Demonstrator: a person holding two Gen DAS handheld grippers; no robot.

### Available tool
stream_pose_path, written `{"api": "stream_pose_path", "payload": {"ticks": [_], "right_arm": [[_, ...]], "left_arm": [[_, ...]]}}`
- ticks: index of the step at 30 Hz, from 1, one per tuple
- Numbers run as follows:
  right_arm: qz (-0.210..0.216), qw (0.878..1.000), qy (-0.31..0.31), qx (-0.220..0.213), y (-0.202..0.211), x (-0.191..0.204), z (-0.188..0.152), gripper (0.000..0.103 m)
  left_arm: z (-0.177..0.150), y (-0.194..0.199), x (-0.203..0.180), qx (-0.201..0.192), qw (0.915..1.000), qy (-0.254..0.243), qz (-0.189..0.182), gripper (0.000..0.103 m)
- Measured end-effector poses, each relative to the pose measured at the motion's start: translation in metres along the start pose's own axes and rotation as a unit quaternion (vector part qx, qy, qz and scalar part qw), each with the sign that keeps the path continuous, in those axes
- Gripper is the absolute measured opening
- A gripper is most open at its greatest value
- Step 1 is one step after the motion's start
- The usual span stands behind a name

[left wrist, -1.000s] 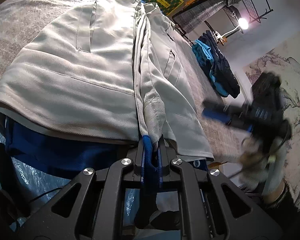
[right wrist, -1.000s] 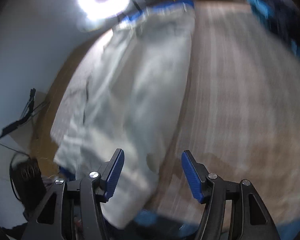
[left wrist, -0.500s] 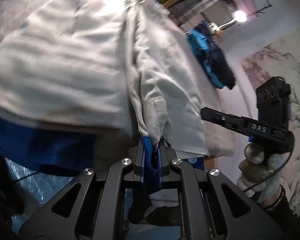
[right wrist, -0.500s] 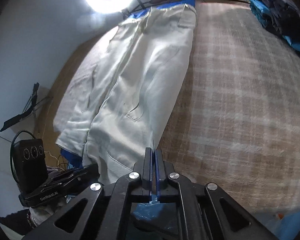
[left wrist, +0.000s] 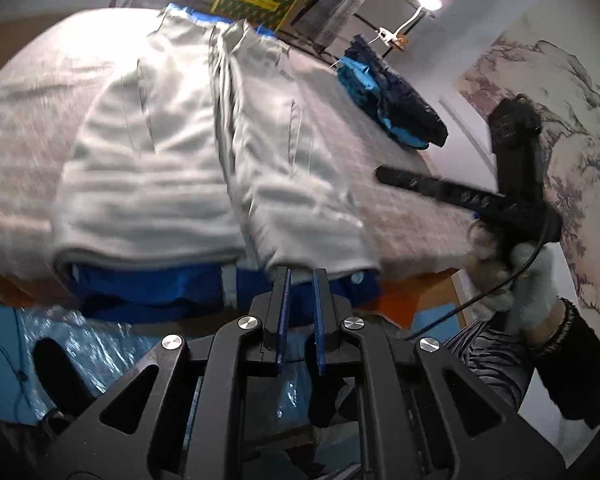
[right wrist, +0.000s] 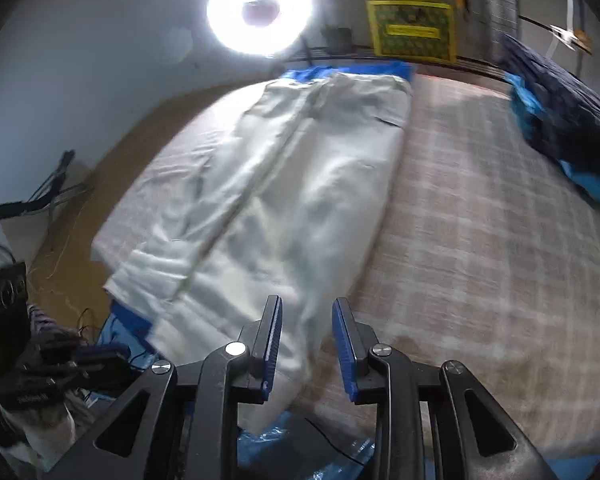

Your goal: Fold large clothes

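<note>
Two claws above the pale jacket (right wrist: 268,184), its near hem below them.

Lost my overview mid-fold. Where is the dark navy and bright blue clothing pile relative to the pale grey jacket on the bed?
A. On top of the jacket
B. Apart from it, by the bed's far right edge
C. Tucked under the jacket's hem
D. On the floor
B: the clothing pile lies on the plaid bed cover, with bare cover between it and the jacket.
</note>
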State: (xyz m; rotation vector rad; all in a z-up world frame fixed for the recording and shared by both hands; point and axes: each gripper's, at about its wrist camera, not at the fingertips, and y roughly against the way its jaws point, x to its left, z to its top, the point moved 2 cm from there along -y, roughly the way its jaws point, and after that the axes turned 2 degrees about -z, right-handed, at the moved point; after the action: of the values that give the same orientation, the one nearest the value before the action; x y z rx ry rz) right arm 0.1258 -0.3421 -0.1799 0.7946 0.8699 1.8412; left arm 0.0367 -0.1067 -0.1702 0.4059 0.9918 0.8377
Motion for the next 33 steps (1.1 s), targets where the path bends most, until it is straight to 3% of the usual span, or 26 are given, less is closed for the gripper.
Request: {"api": "stream_pose_path", "payload": {"ticks": [4,7,10,12,14,16,19,23,26,30,33], "right_arm": [[0.009,0.999,0.031,0.001,-0.018,0.018,0.007,0.028],[0.011,0.999,0.033,0.011,-0.036,0.015,0.016,0.028],[-0.01,0.999,0.045,0.022,-0.049,0.01,0.015,0.028],[0.004,0.999,0.023,0.036,-0.055,0.001,0.01,0.028],[0.013,0.998,0.015,0.054,-0.062,-0.004,0.0,0.028],[-0.013,0.996,0.035,0.08,-0.074,-0.004,-0.016,0.027],[-0.012,0.996,0.051,0.072,-0.062,-0.001,-0.011,0.027],[0.018,0.999,0.032,0.005,-0.029,-0.009,0.031,0.027],[0.027,0.999,0.026,-0.03,-0.022,-0.018,0.079,0.027],[0.028,0.999,0.013,-0.041,-0.052,-0.029,0.145,0.026],[0.031,0.999,-0.004,-0.037,-0.094,-0.037,0.185,0.024]], "left_arm": [[0.03,-0.014,-0.005,-0.007,0.9992,-0.034,0.02,0.007],[0.043,-0.044,0.003,0.02,0.9984,-0.039,0.034,0.007],[0.041,-0.071,0.013,0.045,0.9967,-0.048,0.048,0.007],[0.034,-0.082,0.021,0.053,0.9958,-0.053,0.052,0.007],[0.028,-0.086,0.027,0.051,0.9952,-0.062,0.056,0.007],[0.027,-0.086,0.026,0.055,0.9947,-0.068,0.054,0.007],[0.033,-0.075,0.02,0.05,0.9947,-0.073,0.053,0.007],[0.045,-0.06,0.008,0.015,0.9945,-0.091,0.049,0.007],[0.048,-0.066,0.008,0.024,0.9957,-0.082,0.036,0.007],[0.041,-0.088,0.015,0.061,0.9959,-0.062,0.026,0.007],[0.045,-0.092,0.016,0.066,0.9964,-0.052,0.016,0.007]]}}
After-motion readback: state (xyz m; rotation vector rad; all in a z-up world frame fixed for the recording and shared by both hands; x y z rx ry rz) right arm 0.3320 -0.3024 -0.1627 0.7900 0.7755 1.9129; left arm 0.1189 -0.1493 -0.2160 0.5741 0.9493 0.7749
